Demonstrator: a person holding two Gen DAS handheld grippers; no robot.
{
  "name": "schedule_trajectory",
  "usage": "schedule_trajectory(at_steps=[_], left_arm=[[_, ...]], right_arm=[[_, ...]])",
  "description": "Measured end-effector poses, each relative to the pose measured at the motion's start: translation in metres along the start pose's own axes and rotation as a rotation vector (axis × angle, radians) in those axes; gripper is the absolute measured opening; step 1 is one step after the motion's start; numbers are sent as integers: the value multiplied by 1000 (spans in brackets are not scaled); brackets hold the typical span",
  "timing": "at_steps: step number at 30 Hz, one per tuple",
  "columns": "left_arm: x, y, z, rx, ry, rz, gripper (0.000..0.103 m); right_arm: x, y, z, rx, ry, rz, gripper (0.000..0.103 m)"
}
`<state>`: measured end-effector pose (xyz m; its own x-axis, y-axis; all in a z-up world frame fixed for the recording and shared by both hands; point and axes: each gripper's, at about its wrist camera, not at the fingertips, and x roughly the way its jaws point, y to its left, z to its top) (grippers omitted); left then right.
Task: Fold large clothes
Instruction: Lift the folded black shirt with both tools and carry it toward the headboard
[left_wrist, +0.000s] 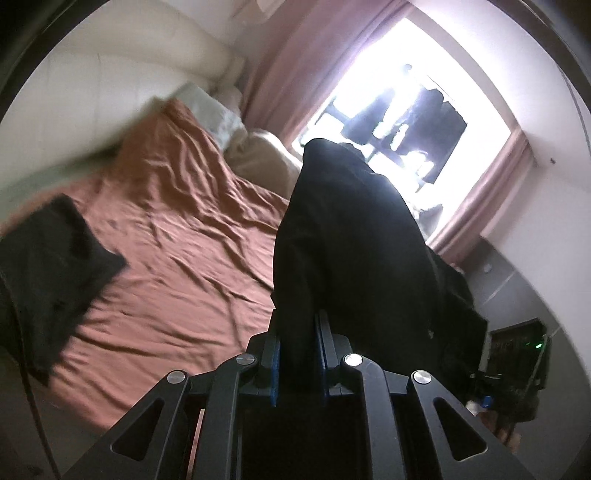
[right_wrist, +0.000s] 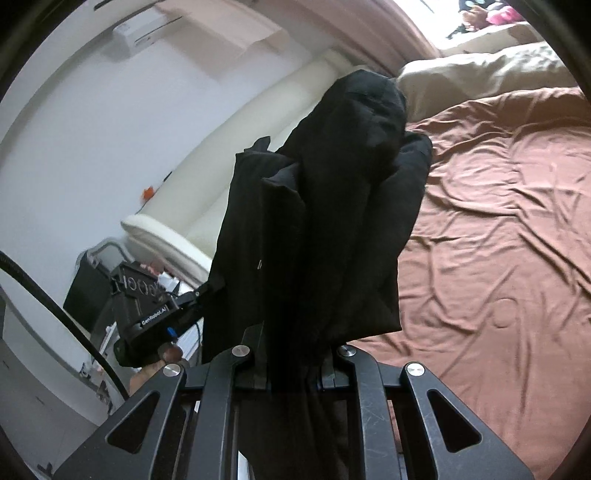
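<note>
Large black fabric garment (left_wrist: 351, 236) held aloft above rust-brown wrinkled bedsheet (left_wrist: 177, 236). Left gripper (left_wrist: 298, 343) and right gripper (right_wrist: 295, 354), 2 total, each clamped on bunched cloth. Risk: thick bunches slipping free, garment dropping crumpled onto sheet.

Black garment (left_wrist: 351, 236): matt soft cloth. Bed sheet (left_wrist: 192, 236): rust-brown cloth, wrinkled, slight sheen. Left tongs (left_wrist: 298, 354): matt black plastic, shiny metal pins.

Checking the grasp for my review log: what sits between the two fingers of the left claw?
In the left wrist view, a bunched fold of the black fabric garment fills the gap between the left claw's blue-padded fingers.
</note>
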<state>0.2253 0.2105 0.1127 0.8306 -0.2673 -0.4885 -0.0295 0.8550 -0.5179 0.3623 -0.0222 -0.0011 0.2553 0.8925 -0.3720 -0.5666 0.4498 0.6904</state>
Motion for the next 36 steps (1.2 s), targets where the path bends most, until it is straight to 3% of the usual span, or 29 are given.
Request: schedule_trajectory(at_steps=[12, 17, 25, 29, 36], left_arm=[[-112, 83, 45, 0, -123, 102, 14], [-137, 122, 70, -1, -145, 175, 14], [-141, 180, 112, 2, -116, 293, 14], [-132, 205, 131, 38, -84, 347, 13], [-102, 261, 153, -8, -32, 411, 13]], right_arm=[[129, 79, 5, -65, 53, 79, 12], [189, 88, 10, -61, 73, 141, 12], [300, 75, 29, -30, 151, 236, 12], [355, 72, 39, -5, 189, 273, 12], [439, 48, 55, 35, 243, 293, 12]])
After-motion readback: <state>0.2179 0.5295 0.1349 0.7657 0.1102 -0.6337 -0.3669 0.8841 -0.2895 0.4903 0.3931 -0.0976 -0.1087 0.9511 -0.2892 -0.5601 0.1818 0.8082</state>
